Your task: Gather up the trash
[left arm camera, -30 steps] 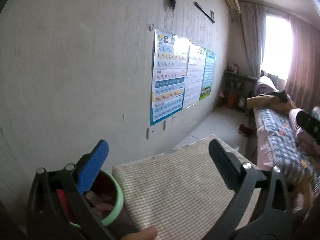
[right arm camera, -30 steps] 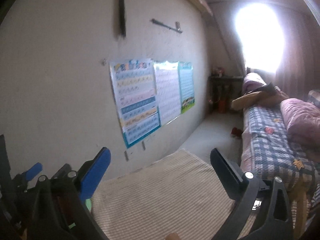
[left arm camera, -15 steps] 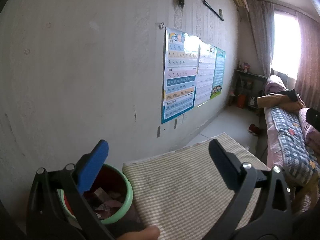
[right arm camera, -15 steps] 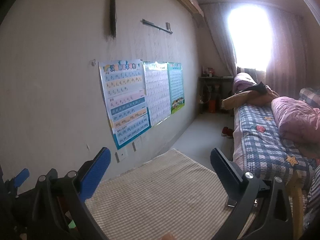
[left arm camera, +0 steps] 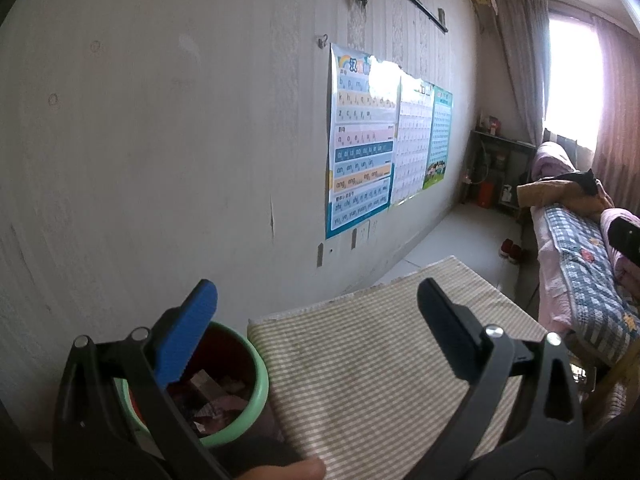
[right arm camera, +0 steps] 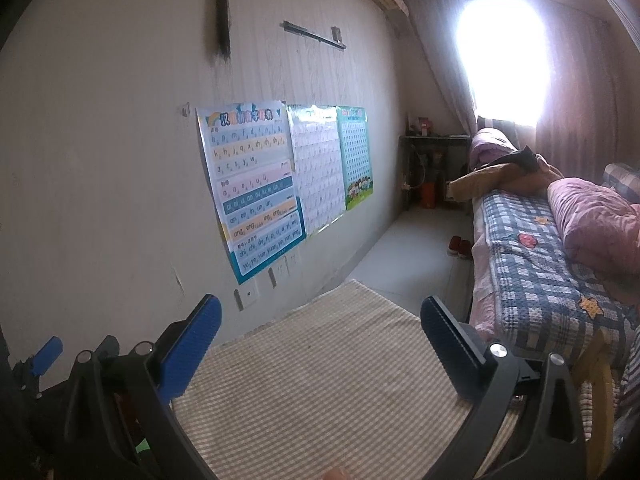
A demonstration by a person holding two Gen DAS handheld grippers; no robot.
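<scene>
Left gripper [left arm camera: 316, 320] with fingers apart, empty, above the checked worktop [left arm camera: 380, 360]; trash bin [left arm camera: 236, 396], green-rimmed and holding crumpled scraps, just beside the worktop's wall-side edge; right gripper [right arm camera: 320, 332] with fingers apart, empty, over the worktop; bed [right arm camera: 536, 280] beyond the worktop's opposite edge.

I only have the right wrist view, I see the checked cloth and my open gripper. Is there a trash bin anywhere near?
Observer: Yes, a green-rimmed bin stands off the checked cloth's left edge, by the wall.
Operator: Anything in it?
Observer: Crumpled paper scraps lie inside.
Operator: And the left gripper?
Observer: The left gripper is open and holds nothing; its blue finger overlaps the bin in the left wrist view.
</scene>
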